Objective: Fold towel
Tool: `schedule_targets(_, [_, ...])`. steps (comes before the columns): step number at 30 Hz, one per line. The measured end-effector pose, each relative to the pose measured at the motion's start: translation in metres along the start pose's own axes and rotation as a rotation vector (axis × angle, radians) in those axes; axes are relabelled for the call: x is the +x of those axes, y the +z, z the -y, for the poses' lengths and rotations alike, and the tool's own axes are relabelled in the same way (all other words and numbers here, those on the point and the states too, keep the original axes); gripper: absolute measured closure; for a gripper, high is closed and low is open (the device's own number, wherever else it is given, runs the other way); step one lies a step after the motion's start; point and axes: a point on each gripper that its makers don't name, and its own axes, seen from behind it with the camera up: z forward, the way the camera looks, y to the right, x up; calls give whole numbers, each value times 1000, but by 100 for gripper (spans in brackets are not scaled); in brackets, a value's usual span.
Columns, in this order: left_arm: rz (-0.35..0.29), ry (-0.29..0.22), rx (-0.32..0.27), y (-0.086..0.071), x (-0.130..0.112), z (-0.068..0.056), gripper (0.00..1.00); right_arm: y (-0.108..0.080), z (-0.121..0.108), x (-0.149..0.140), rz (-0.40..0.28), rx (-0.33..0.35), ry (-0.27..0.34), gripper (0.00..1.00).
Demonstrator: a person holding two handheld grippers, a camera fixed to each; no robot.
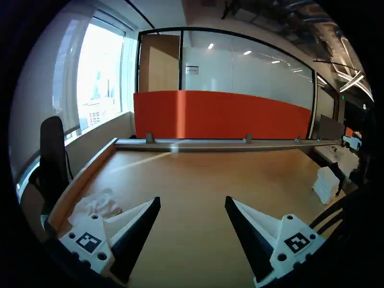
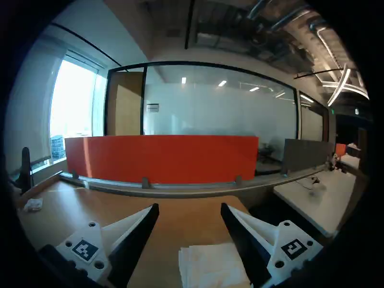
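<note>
In the left gripper view my left gripper [image 1: 192, 201] is open above the wooden desk [image 1: 201, 182], nothing between its fingers. A crumpled white towel [image 1: 96, 206] lies on the desk at the near left, just past the left finger. A stack of folded white towels [image 1: 326, 184] sits at the desk's right edge. In the right gripper view my right gripper [image 2: 189, 207] is open, held over the desk [image 2: 187, 216]. The folded white towel stack [image 2: 211, 266] lies just below and between its fingers, untouched. The crumpled towel [image 2: 32, 205] shows small at the far left.
An orange divider panel [image 1: 221, 115] on a grey rail [image 1: 216, 144] runs along the desk's far edge. A black chair [image 1: 50, 158] stands at the left by the window. A white desk [image 2: 317, 197] with cables lies to the right across a gap.
</note>
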Motion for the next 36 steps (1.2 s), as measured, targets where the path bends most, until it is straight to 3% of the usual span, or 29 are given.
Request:
schedule_targets(6, [-95,2,21,15,34,10,0,-5,26,11,-21,8,-4,0])
schedule_targets(18, [-226,-30,19,34,90,25,0,-3,89,33,-60,45,-3,0])
schedule_targets(24, [-259,-16,23,37,102,29,0,-3,113,38,-70,46,22,0])
schedule_targets(36, [-296,11,-6,35,107,22,0,-8,129,47,-66,22,8,0])
